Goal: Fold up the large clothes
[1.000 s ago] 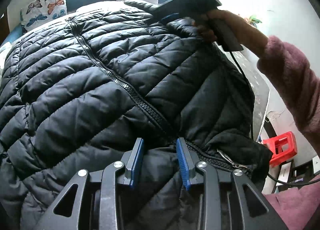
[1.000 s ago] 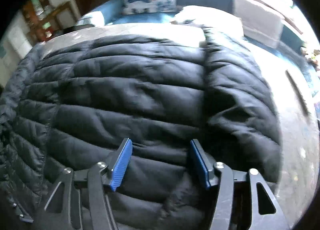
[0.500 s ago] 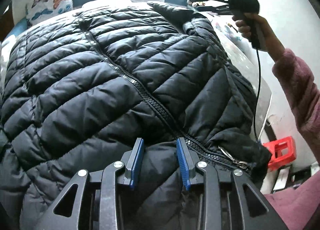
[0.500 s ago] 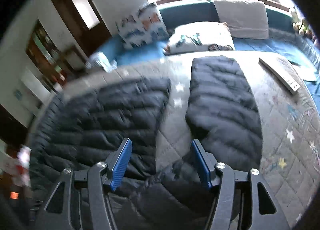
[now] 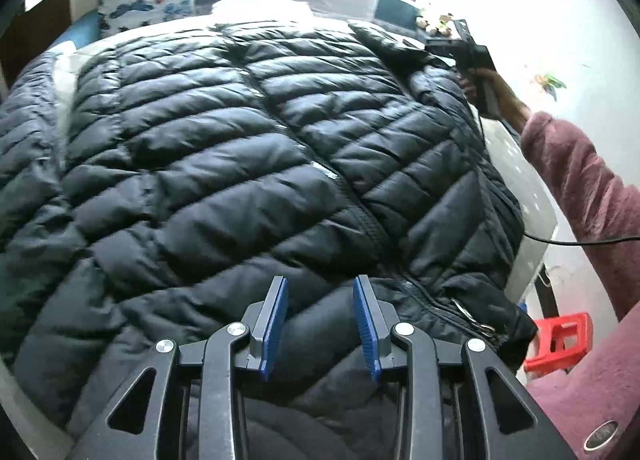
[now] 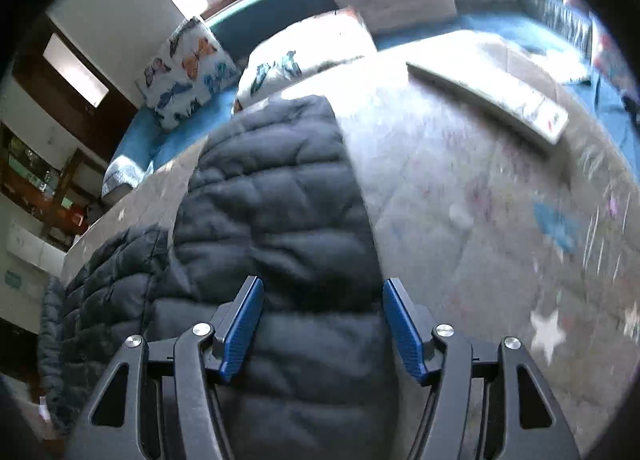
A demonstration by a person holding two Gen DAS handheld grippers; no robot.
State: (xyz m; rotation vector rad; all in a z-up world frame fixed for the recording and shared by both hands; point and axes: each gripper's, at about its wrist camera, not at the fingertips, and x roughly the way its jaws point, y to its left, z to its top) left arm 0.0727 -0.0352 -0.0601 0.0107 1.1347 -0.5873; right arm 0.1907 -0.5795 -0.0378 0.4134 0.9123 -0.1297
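Note:
A large black quilted puffer jacket (image 5: 248,179) lies spread front up on a grey padded surface, its zipper running up the middle. My left gripper (image 5: 320,324) is open, its blue pads low over the jacket's hem near the zipper pull (image 5: 472,316). My right gripper (image 6: 322,332) is open and hovers over the jacket's sleeve (image 6: 276,195), which stretches away from it across the surface. In the left wrist view the right gripper (image 5: 464,47) shows at the far right by the jacket's shoulder, held by a hand in a pink sleeve.
The grey star-print surface (image 6: 500,219) extends to the sleeve's right. A long flat white box (image 6: 492,99) lies on it far right. Butterfly-print pillows (image 6: 188,71) and a blue bench sit behind. A red stool (image 5: 560,340) stands on the floor at right.
My right gripper has risen and swung right, off the jacket body and over the sleeve. The left wrist view has shifted so the jacket sits more squarely ahead. Both grippers stayed open.

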